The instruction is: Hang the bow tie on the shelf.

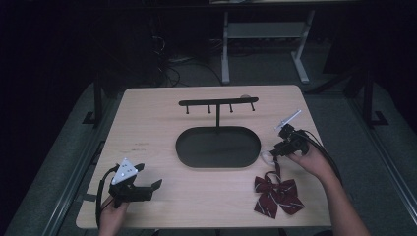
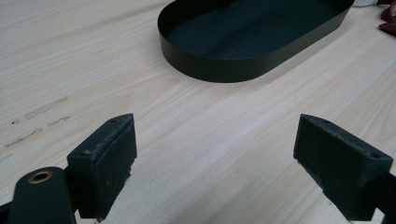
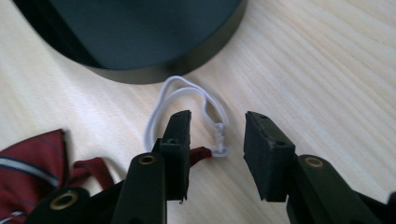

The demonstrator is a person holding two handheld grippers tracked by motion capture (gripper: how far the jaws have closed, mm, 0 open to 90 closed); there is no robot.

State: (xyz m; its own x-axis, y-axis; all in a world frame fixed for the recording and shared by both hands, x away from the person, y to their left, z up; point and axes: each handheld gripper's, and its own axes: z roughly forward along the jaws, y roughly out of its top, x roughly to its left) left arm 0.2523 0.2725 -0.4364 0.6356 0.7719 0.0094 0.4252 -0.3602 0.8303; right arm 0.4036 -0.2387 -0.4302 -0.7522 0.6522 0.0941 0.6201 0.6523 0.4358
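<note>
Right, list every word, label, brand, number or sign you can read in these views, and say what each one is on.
None: no readable text, number or sign on anything.
The wooden table has faint scuff marks, not letters.
The bow tie carries white stripes, no label.
The black tray, the hook stand, the left gripper and the right gripper bear no markings.

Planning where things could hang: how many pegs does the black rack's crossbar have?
4, hanging along the crossbar above the oval tray: far left, left of the post, right of it, far right.
</note>
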